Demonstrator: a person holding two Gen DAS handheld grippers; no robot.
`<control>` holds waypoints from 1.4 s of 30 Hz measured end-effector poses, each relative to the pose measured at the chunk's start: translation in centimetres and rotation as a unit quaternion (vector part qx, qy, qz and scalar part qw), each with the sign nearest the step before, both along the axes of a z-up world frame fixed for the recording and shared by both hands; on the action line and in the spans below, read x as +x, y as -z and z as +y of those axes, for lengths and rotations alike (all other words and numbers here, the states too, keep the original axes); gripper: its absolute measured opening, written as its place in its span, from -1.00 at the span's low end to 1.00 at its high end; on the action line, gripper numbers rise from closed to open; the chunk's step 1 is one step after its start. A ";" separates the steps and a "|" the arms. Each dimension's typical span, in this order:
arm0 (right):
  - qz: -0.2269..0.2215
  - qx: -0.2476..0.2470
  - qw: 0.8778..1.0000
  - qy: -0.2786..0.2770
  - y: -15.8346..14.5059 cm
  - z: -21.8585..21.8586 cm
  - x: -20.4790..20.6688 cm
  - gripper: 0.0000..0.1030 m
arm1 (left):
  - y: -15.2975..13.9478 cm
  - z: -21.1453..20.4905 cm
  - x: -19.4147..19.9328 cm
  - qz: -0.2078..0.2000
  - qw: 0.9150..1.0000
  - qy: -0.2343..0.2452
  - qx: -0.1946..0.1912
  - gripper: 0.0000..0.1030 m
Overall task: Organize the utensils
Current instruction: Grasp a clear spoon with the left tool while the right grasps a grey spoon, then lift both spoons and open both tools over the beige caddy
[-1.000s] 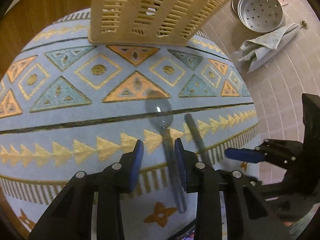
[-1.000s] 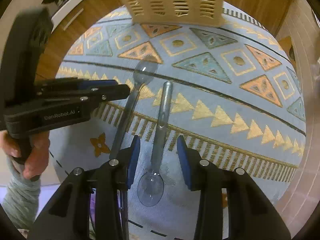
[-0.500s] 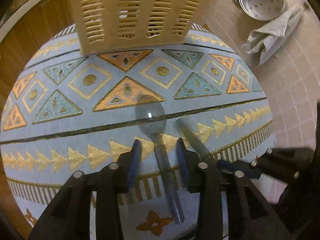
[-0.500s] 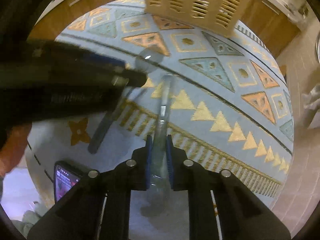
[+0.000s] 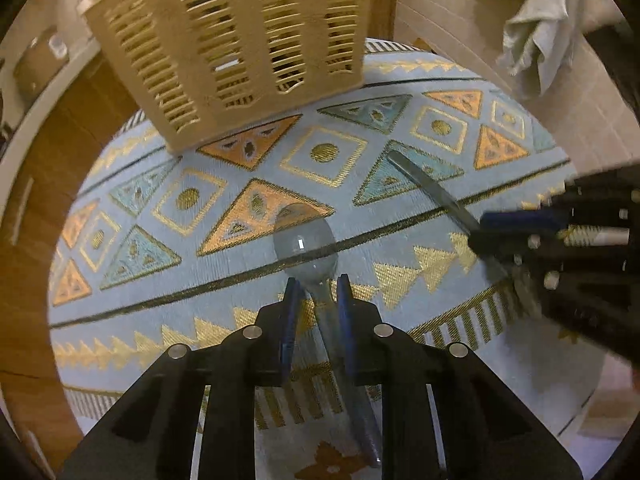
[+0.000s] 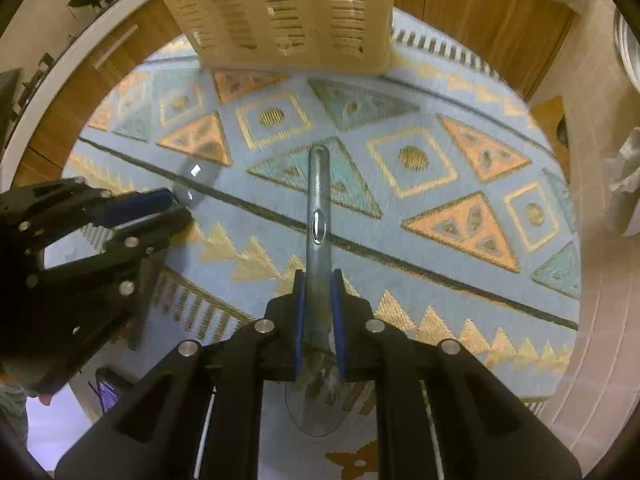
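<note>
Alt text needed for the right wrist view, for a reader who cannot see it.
The right tongs are shut on the handle of a clear plastic spoon above a patterned blue mat. The left tongs reach in at left, and a slatted cream basket stands at the mat's far edge.

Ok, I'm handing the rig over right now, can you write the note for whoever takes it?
Left gripper: jaws have just been closing and appear to grip the clear spoon at its neck, bowl pointing ahead.
Right gripper: just closed on the second spoon by its handle, bowl nearest the camera.
Basket stands at the far edge of the mat; its contents cannot be seen.
Done: both spoons gripped.
Left: carry each to the basket, probably, and release.
</note>
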State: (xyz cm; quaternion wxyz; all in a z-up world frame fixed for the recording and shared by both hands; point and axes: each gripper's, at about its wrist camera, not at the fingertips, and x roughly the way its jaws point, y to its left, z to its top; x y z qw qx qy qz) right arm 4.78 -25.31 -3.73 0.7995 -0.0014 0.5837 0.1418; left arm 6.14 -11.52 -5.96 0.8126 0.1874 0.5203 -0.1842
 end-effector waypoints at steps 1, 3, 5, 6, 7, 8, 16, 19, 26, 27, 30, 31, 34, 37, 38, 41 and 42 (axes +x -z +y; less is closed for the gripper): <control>0.006 0.000 1.000 0.001 0.1 0.0 0.3 -0.78 | 0.0 0.1 0.0 -0.001 1.000 0.001 -0.003 -0.67; 0.021 0.003 1.000 -0.004 0.1 -0.1 0.8 -0.73 | 0.0 0.2 0.3 -0.001 1.000 0.002 -0.008 -0.76; 0.030 0.001 1.000 -0.008 0.3 -0.3 1.1 -0.73 | 0.0 0.3 0.4 0.004 1.000 0.000 -0.019 -0.81; 0.035 -0.001 0.999 -0.008 0.2 -0.3 1.3 -0.73 | -0.2 0.7 0.6 0.009 1.000 -0.001 -0.027 -0.81; 0.042 -0.001 0.999 -0.008 0.2 -0.2 1.6 -0.73 | -0.3 1.2 0.8 0.017 0.999 -0.001 -0.041 -0.81; 0.047 -0.005 0.999 -0.009 0.2 -0.1 1.9 -0.73 | -0.4 1.7 1.1 0.024 0.998 -0.002 -0.054 -0.81; 0.079 -0.029 0.996 -0.027 0.3 1.5 3.9 -0.56 | -2.3 5.1 1.7 0.018 0.994 -0.011 -0.112 -0.81; 0.087 -0.050 0.995 -0.026 0.4 1.9 4.4 -0.80 | -3.5 6.0 1.7 0.006 0.991 -0.013 -0.131 -0.81; 0.038 -0.007 0.999 -0.020 -2.1 2.1 4.7 -0.80 | -9.1 9.2 0.3 -0.061 0.974 -0.029 -0.217 -0.81; 0.024 0.010 0.999 -0.020 -3.2 2.0 4.6 -0.80 | -10.0 9.6 0.3 -0.075 0.971 -0.030 -0.226 -0.81; -0.053 0.069 0.996 -0.030 -8.1 2.0 4.2 -0.80 | -14.0 10.6 0.0 -0.153 0.955 -0.046 -0.249 -0.81; -0.088 0.081 0.992 -0.034 -9.9 2.1 4.2 -0.80 | -15.9 11.0 -0.2 -0.198 0.945 -0.055 -0.255 -0.81; -0.189 0.086 0.978 -0.031 -14.1 2.6 4.0 -0.80 | -19.2 11.0 -0.2 -0.279 0.920 -0.071 -0.267 -0.81; -0.267 0.120 0.956 -0.014 -17.2 2.5 4.6 -0.80 | -21.6 10.7 0.9 -0.326 0.892 -0.081 -0.303 -0.81; -0.289 0.118 0.950 -0.006 -17.8 2.6 5.4 -0.80 | -22.1 10.5 1.2 -0.345 0.881 -0.083 -0.312 -0.81; -0.344 0.084 0.934 0.035 -19.4 3.2 7.3 -0.80 | -22.7 10.3 1.5 -0.411 0.835 -0.100 -0.353 -0.81; -0.358 0.091 0.928 0.042 -19.9 3.2 8.0 -0.80 | -22.6 10.2 1.5 -0.428 0.823 -0.106 -0.359 -0.81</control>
